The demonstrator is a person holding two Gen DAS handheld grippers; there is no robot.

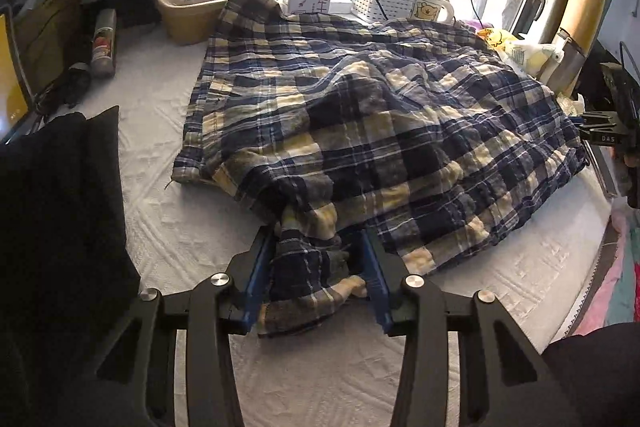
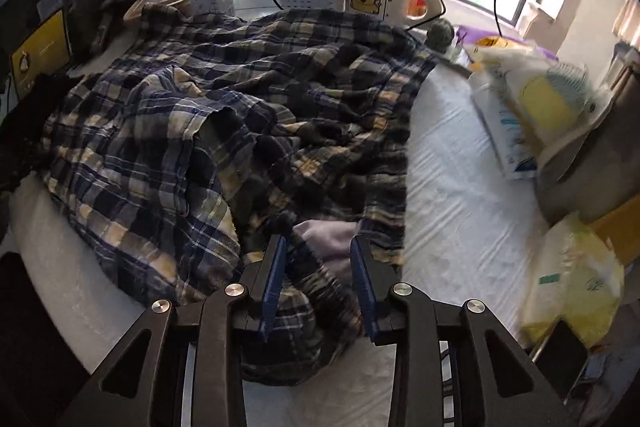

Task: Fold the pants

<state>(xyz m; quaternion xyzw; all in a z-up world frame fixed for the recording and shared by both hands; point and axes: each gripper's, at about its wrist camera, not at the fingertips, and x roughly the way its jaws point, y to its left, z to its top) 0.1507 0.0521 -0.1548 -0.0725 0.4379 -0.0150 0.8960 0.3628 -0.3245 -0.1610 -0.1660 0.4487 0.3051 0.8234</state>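
Plaid pants point(image 1: 360, 131) lie rumpled across a white-covered bench point(image 1: 160, 227), their near edge bunched between both grippers. The left gripper point(image 1: 316, 267) and right gripper point(image 2: 318, 267), each partly closed, pinch gathered cloth at the near corners. This looks like the opening grasp; next, both should lift together and carry the edge toward the window-side clutter.

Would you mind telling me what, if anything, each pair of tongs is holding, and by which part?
Both hold the plaid pants. The left tongs pinch a bunched fold at the near edge; the right tongs grip bunched cloth at the near edge on their side.
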